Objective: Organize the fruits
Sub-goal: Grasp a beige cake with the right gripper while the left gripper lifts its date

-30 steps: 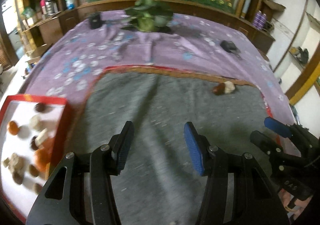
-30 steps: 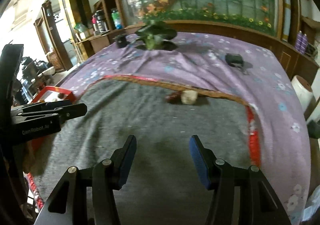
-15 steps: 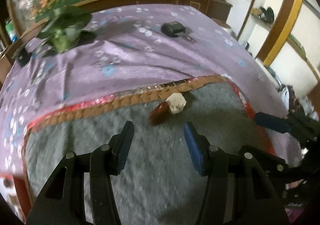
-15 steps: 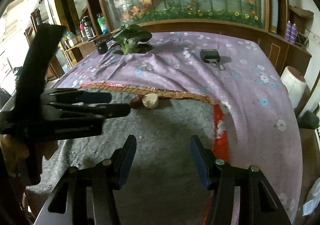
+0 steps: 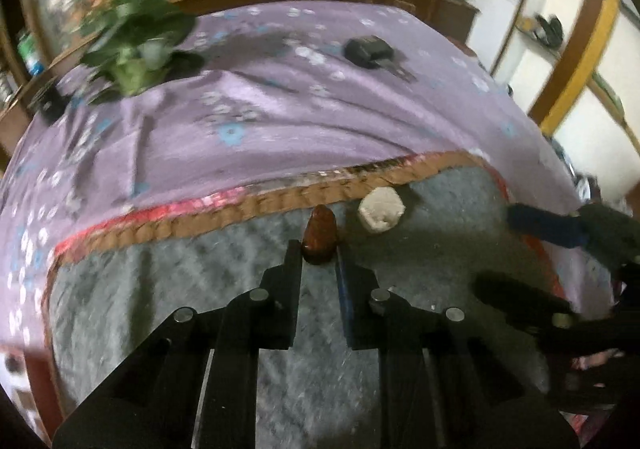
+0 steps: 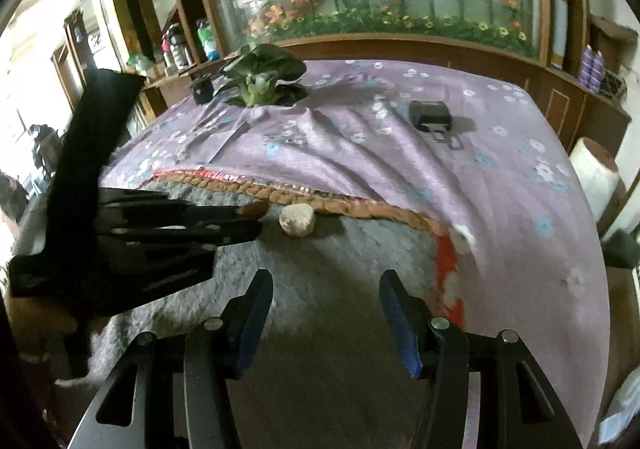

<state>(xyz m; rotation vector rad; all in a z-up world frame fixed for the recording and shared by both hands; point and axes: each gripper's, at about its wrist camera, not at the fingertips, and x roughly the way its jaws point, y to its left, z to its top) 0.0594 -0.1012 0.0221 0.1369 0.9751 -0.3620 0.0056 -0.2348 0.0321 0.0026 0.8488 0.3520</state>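
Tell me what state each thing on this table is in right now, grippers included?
Left gripper: shut on the brown fruit.
Brown fruit: clamped between the pads, at the grey mat's far edge.
White fruit: lying free on the mat, beside the brown one.
Right gripper: open, holding nothing, short of the white fruit.
Grey mat: spread flat over the purple cloth.
Leafy vegetable: resting on the cloth.

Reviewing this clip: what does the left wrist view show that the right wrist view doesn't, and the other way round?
Only the left wrist view: the left gripper from behind, shut on the brown fruit, pads on both sides of it.

Only the right wrist view: the right gripper open over bare grey mat, and a white roll off the table's right side.

Both: the pale fruit, the mat's braided edge, the plant, and the black buckle.
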